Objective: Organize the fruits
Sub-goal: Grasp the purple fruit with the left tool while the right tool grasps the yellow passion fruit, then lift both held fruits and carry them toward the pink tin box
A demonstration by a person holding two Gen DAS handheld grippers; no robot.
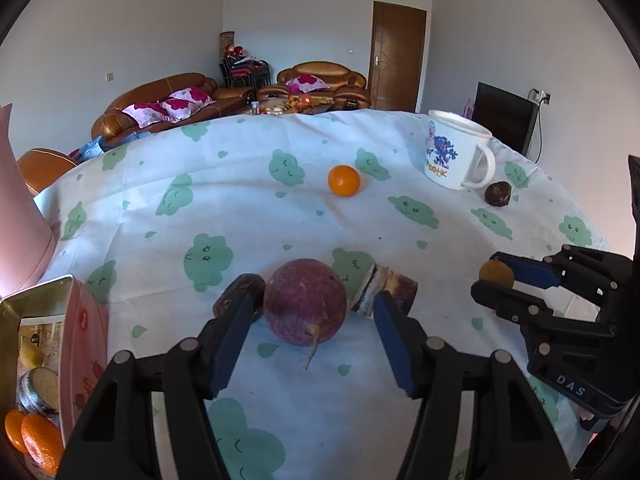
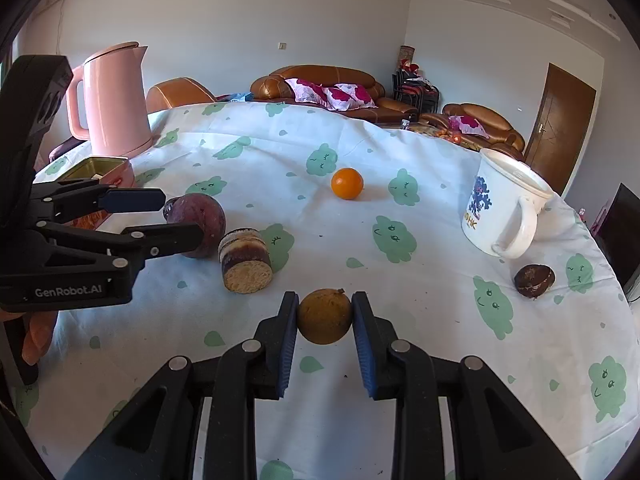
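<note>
Straddling a large round purple fruit (image 1: 305, 307) with a dry stem: left gripper (image 1: 316, 306), black-framed with blue pads, jaws partly apart, a clear gap between each pad and the fruit's skin, nothing clamped. Resting on the white tablecloth printed with green clouds (image 1: 240, 216), that fruit, with a small dark brown fruit (image 1: 240, 294) just behind the left finger and a short cut cylinder with a dark rind and pale fibrous face (image 1: 386, 288) just behind the right finger. Clamped between the blue pads of the right gripper (image 2: 325, 316): a small round tan-brown fruit (image 2: 325, 316), both pads pressed against its sides, sitting low over the cloth; whether touching the cloth, hard to tell. Farther back, alone near the middle of the table, a small round orange citrus (image 2: 347, 183). Toward the right edge, a white enamel mug with a blue cartoon print (image 2: 502, 208), and near it, apart, a dark brown wrinkled round fruit (image 2: 534, 275). At the left edge, an open pink metal tin with a gold interior (image 1: 36, 308); in the left wrist view, two orange citrus (image 1: 34, 438) and another cut cylinder inside or beside it, hard to tell which. Behind the tin, a tall pink electric kettle (image 2: 114, 100), upright.
</note>
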